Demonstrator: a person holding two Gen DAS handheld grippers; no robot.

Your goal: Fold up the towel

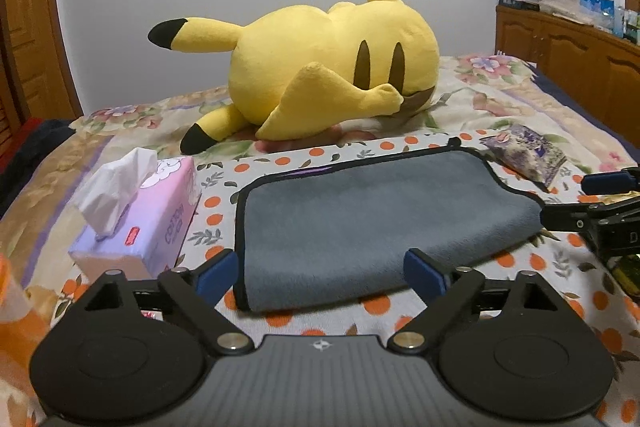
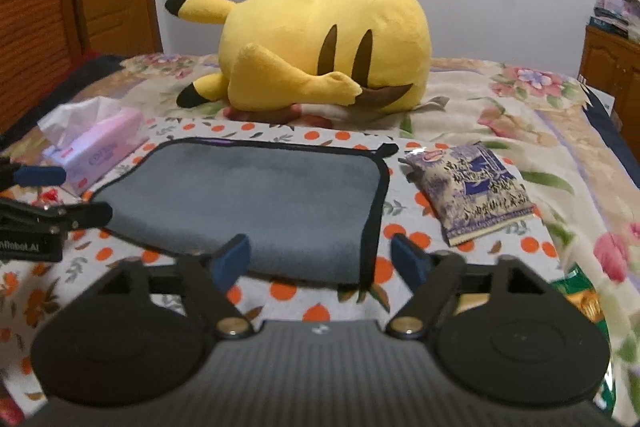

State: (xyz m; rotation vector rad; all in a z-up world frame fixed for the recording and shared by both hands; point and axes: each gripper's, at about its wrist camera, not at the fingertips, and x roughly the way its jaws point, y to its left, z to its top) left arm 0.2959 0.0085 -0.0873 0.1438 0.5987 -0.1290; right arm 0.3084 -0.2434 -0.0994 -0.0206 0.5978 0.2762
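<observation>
A grey towel (image 1: 372,219) with black trim lies folded on an orange-dotted cloth (image 1: 320,323) on the bed; it also shows in the right wrist view (image 2: 256,195). My left gripper (image 1: 320,273) is open and empty, its blue pads just above the towel's near left corner. My right gripper (image 2: 320,259) is open and empty over the towel's near right corner. The right gripper shows side-on in the left wrist view (image 1: 596,203), and the left gripper shows in the right wrist view (image 2: 56,195).
A yellow plush toy (image 1: 320,67) lies behind the towel. A pink tissue box (image 1: 136,219) stands left of it. A purple snack packet (image 2: 476,191) lies right of it, with a green packet (image 2: 584,299) nearer. A wooden cabinet (image 1: 568,67) stands at the right.
</observation>
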